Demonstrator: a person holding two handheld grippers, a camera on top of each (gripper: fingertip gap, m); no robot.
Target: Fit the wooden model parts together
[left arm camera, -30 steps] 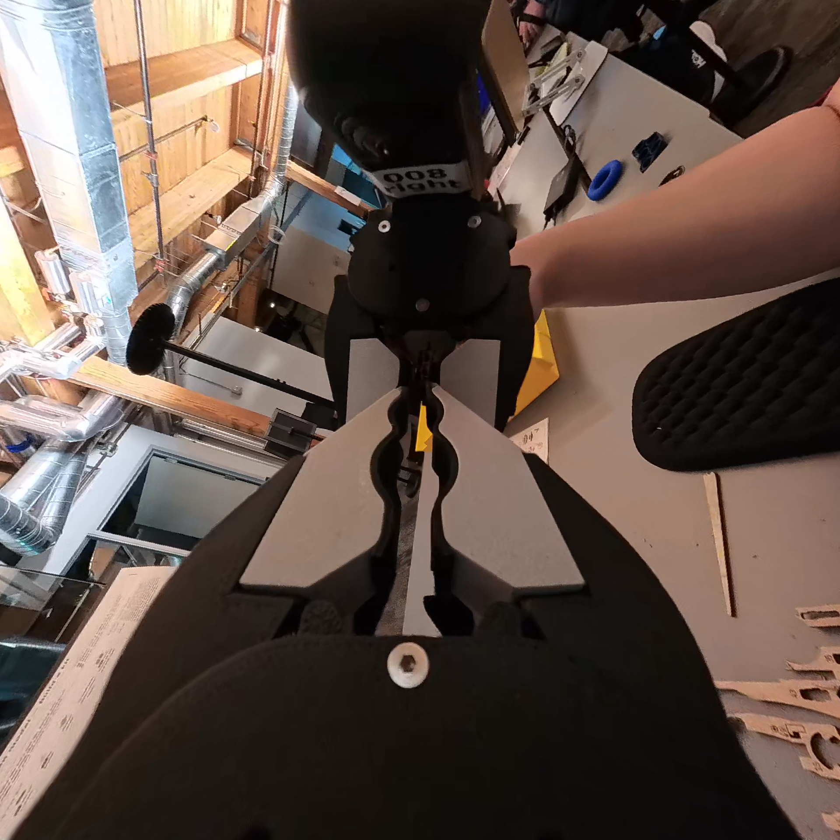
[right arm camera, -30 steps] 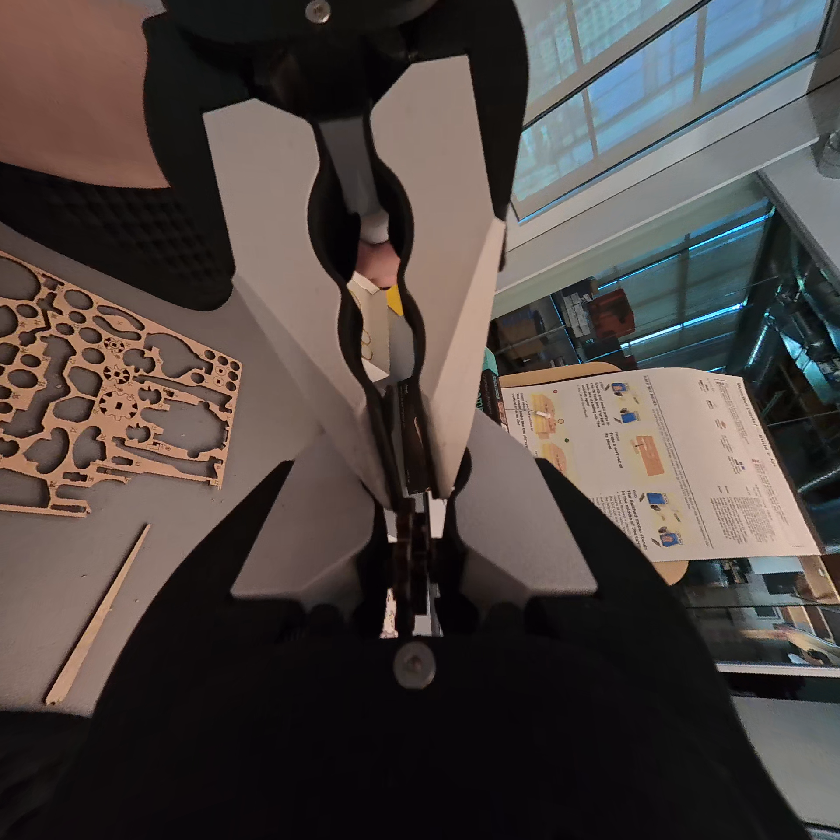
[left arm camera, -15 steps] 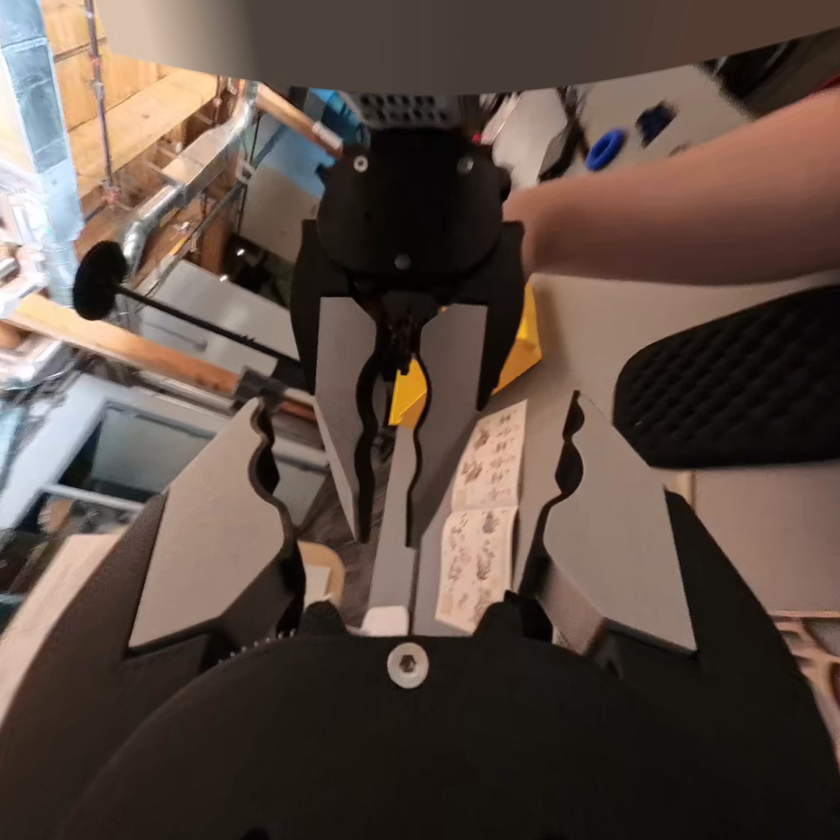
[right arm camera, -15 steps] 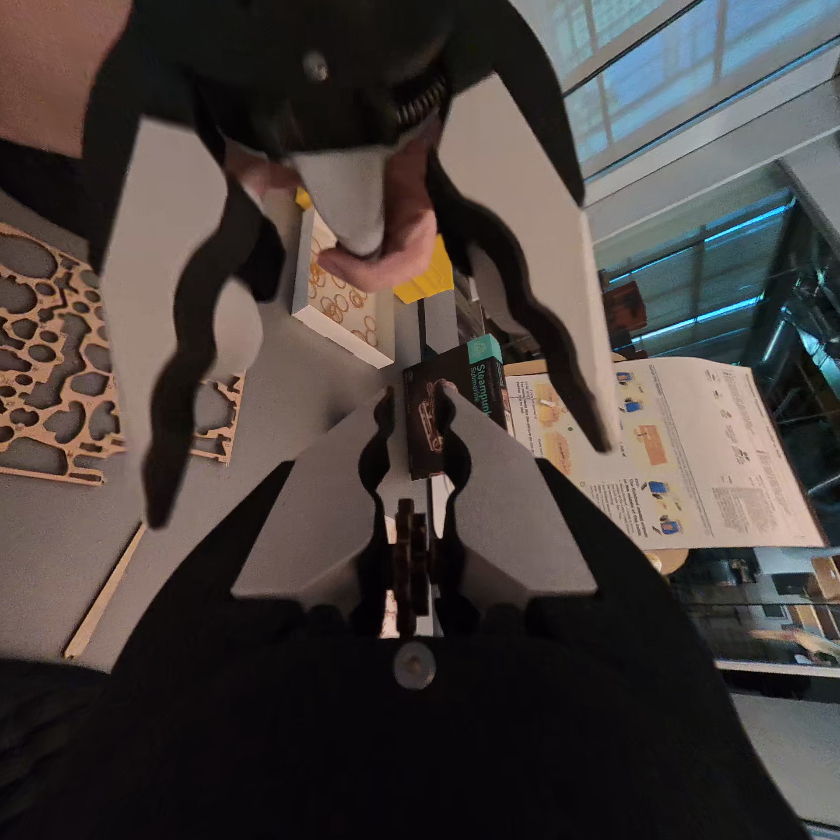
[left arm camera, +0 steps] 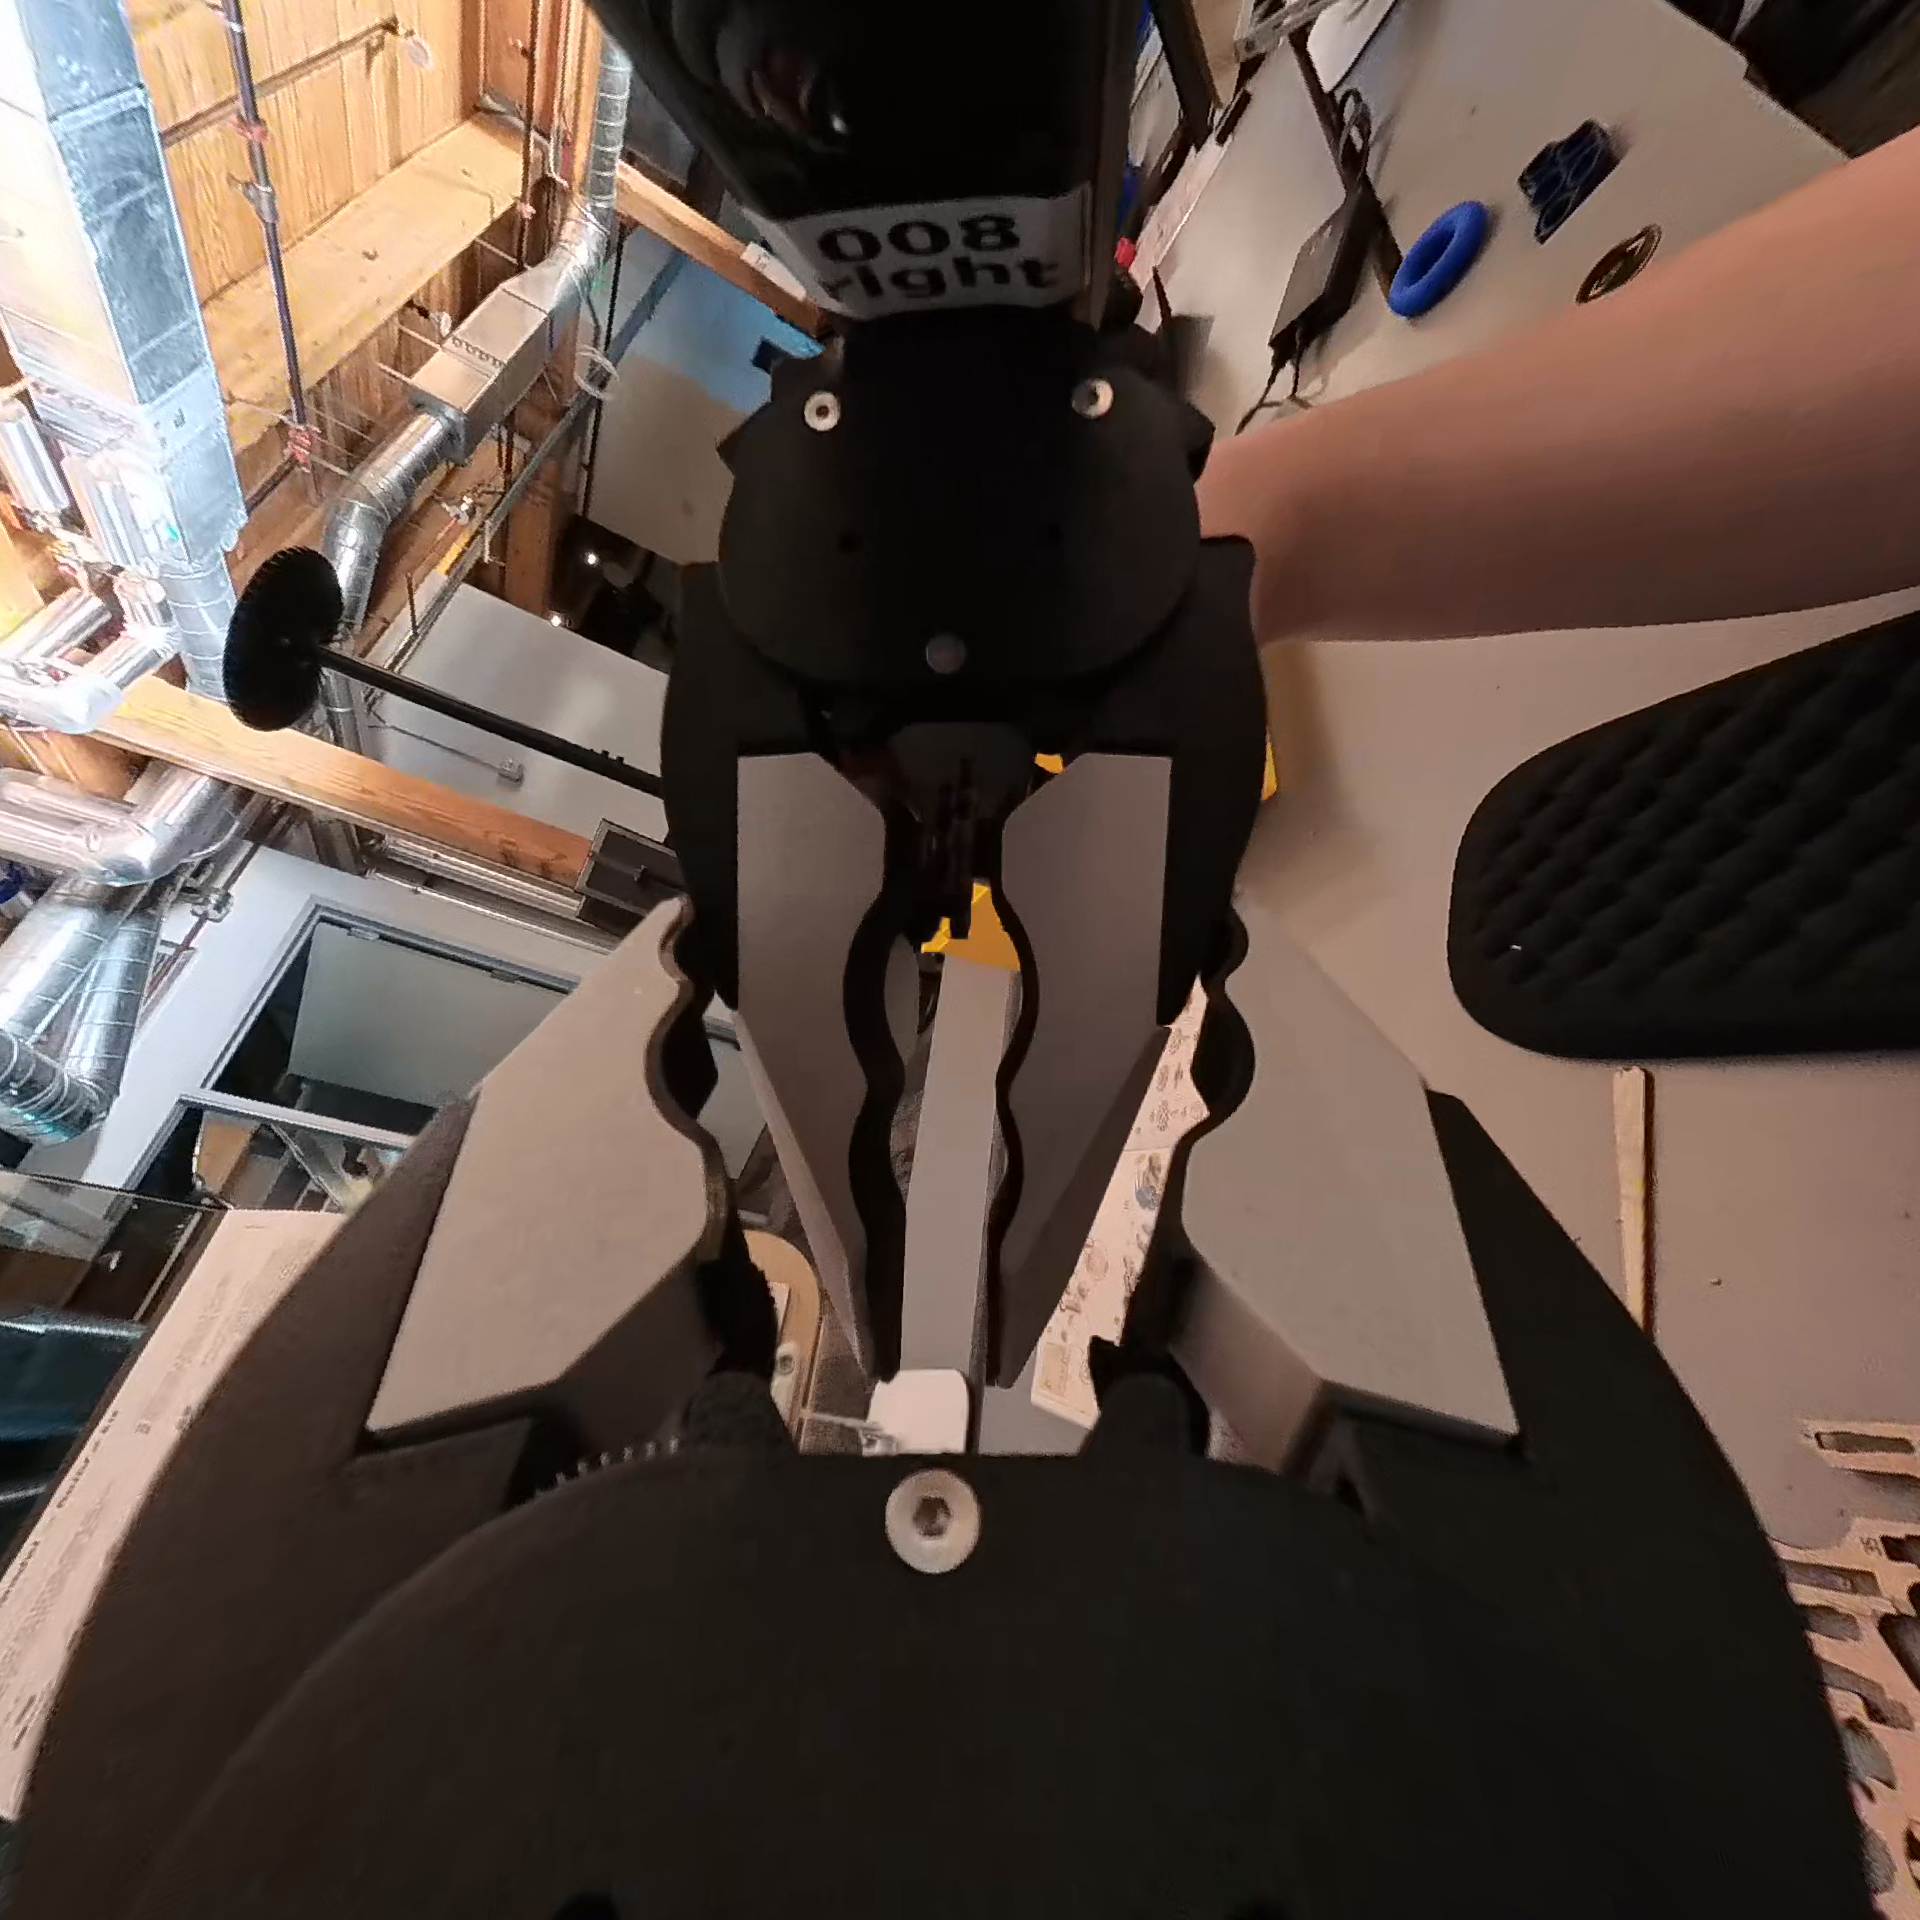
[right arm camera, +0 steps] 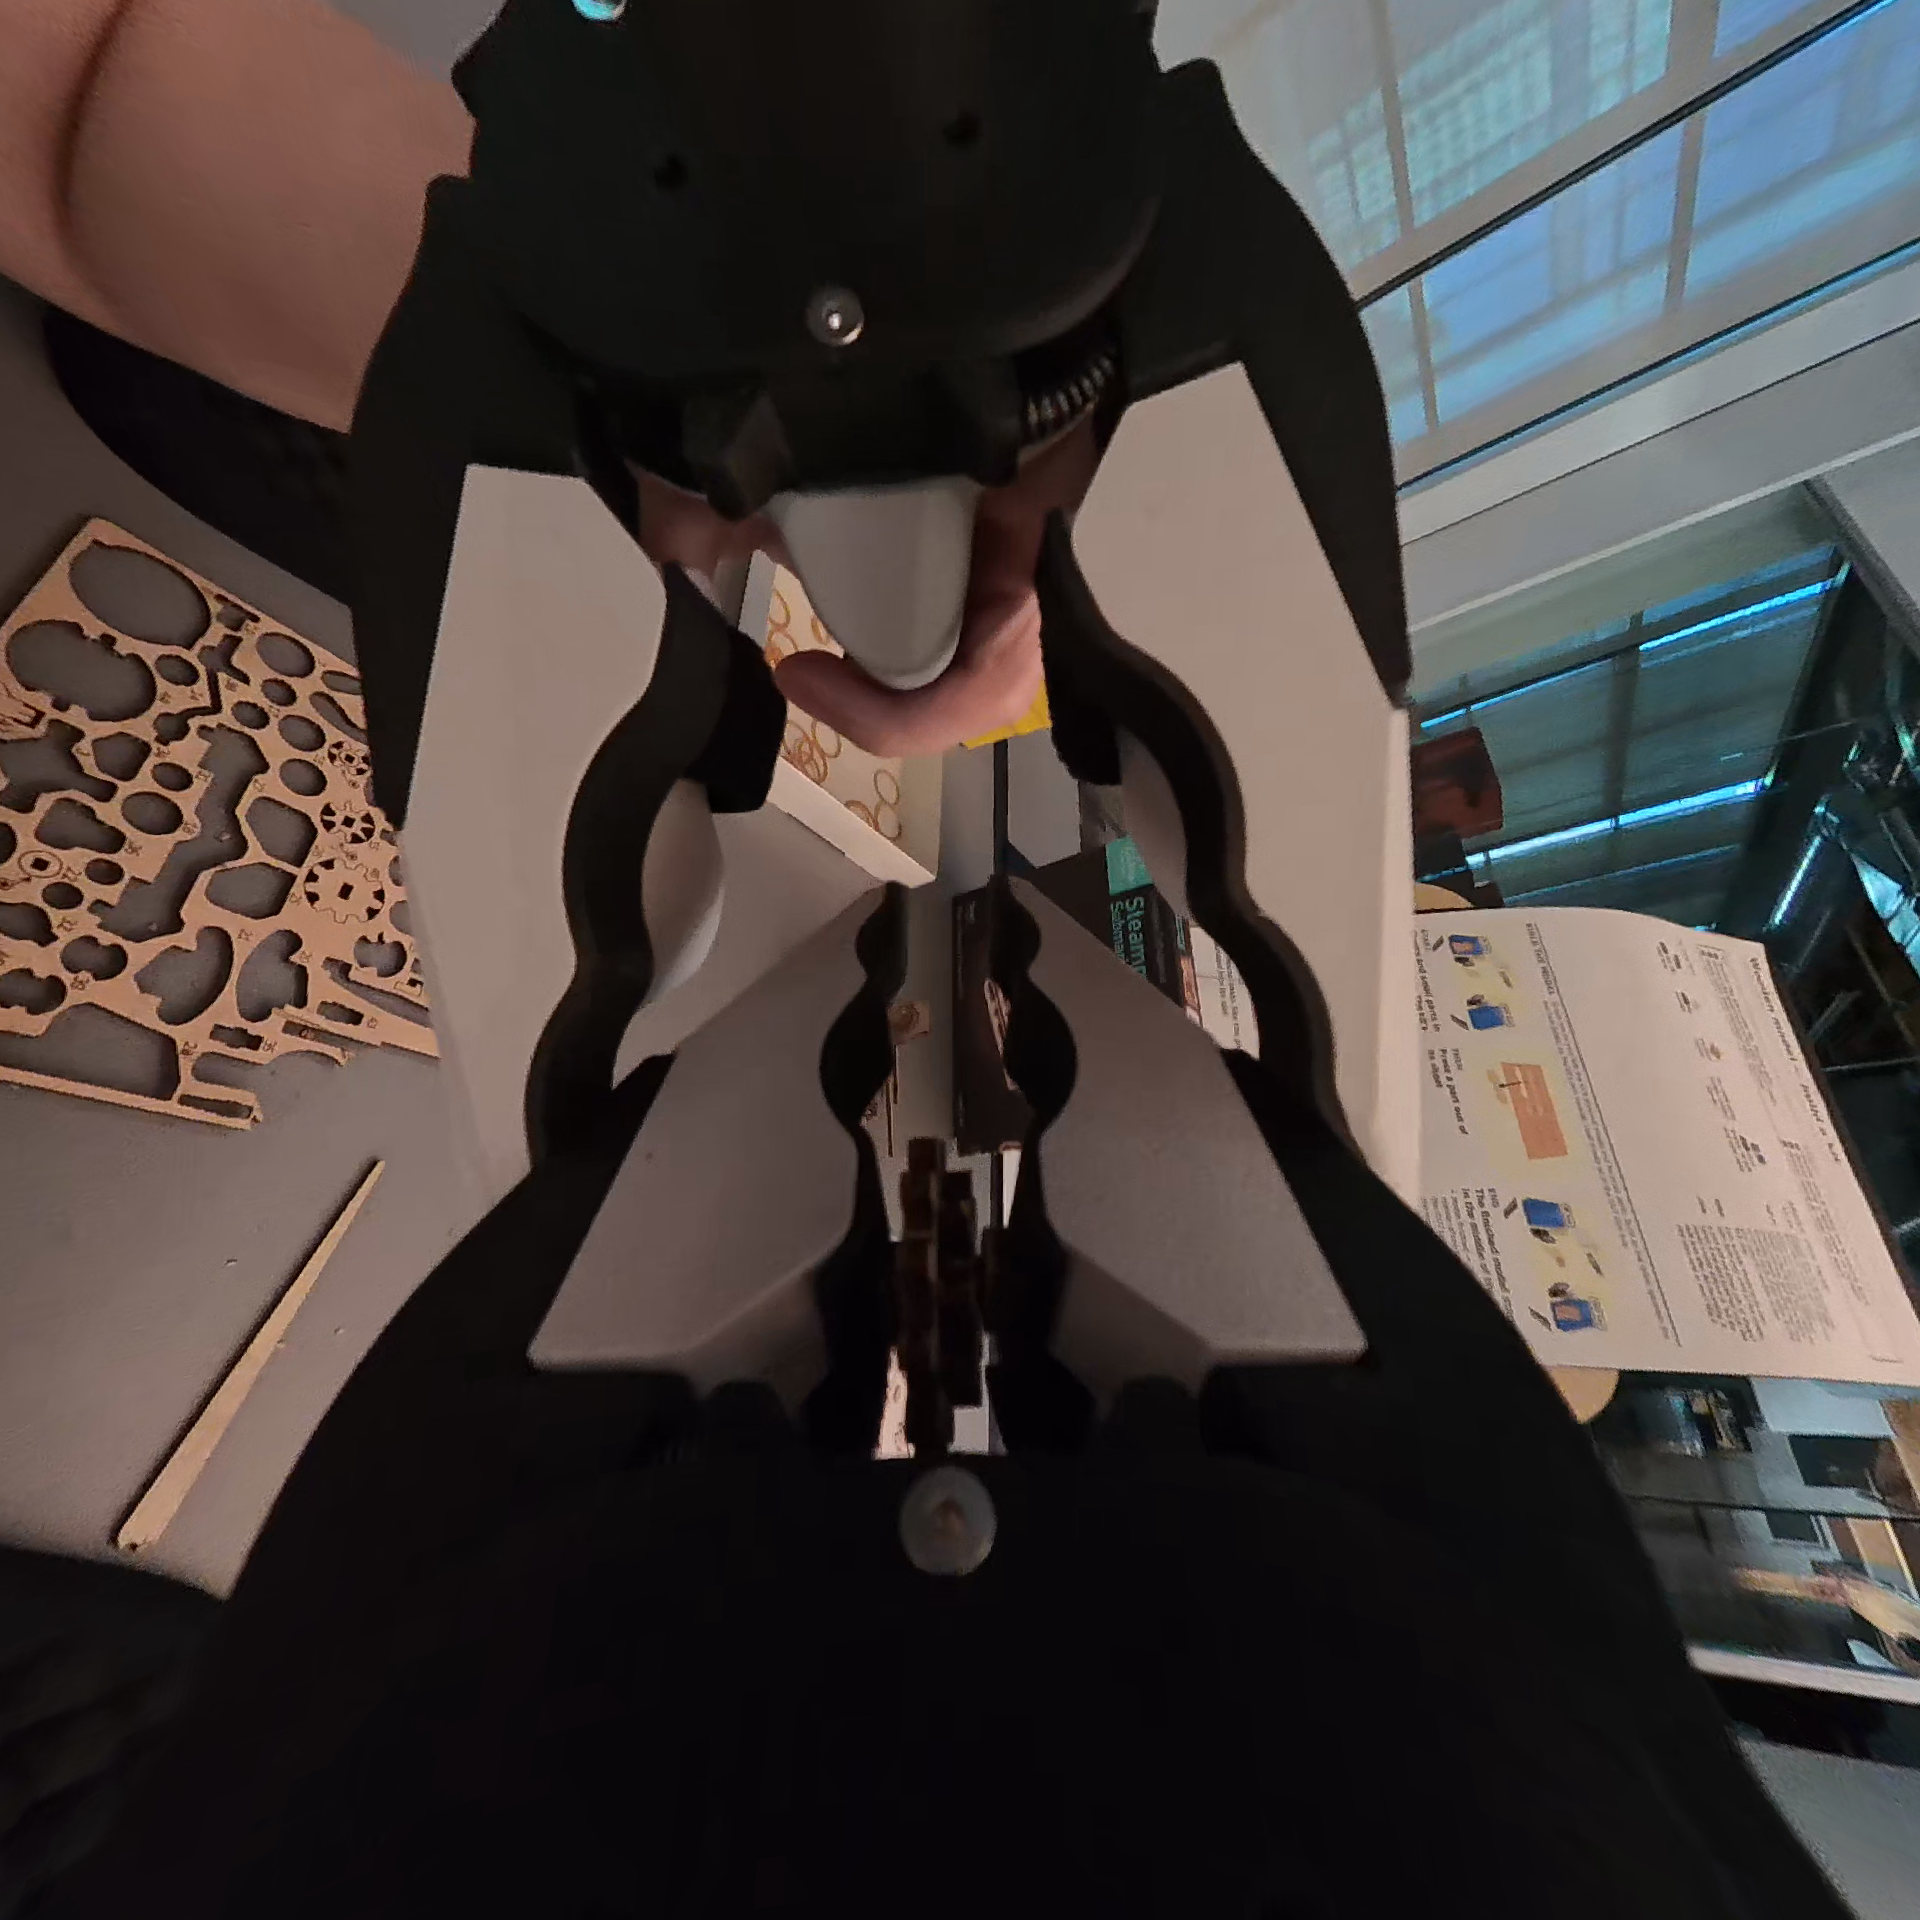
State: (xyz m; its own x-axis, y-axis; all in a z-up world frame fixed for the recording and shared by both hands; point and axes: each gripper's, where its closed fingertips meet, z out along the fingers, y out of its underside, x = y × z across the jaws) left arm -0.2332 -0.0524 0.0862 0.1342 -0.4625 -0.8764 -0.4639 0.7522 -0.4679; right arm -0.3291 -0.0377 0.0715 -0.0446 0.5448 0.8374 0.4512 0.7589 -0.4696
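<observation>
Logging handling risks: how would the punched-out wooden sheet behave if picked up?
The sheet is thin and full of cut-outs, so probably light, and it may snap at narrow bridges. It lies flat on the table, so getting under an edge looks hard.

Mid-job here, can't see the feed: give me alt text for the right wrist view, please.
The right gripper is nearly closed on a small dark stack of wooden gear parts deep between its fingers. The left gripper faces it, open wide around its tips. On the grey table lie a punched-out wooden sheet, a thin wooden stick and an instruction sheet.
</observation>
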